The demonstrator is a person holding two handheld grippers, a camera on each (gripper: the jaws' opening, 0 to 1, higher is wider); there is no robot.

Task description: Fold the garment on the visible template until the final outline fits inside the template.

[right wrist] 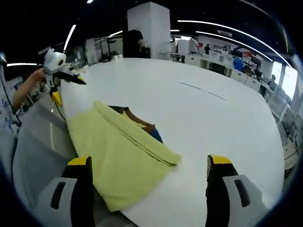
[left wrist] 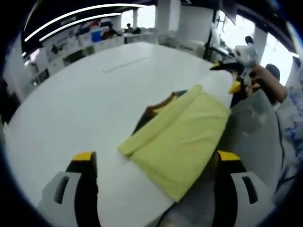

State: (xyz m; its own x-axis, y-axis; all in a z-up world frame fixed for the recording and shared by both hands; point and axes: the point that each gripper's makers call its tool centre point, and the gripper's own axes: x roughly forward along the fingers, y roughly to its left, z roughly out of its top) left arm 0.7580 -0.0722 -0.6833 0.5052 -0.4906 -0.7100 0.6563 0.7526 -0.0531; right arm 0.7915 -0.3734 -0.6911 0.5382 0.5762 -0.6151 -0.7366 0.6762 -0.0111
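Garment [left wrist: 182,137], yellow, folded, lying at the near edge of the white surface [left wrist: 94,104], a dark patch showing under its far side. Left tongs [left wrist: 156,163]: spread wide, holding nothing, garment between the tips. Right tongs [right wrist: 149,165]: likewise wide apart, empty, garment just ahead.

Bright ceiling strip lights, window glare, soft blur, fisheye-warped edges.
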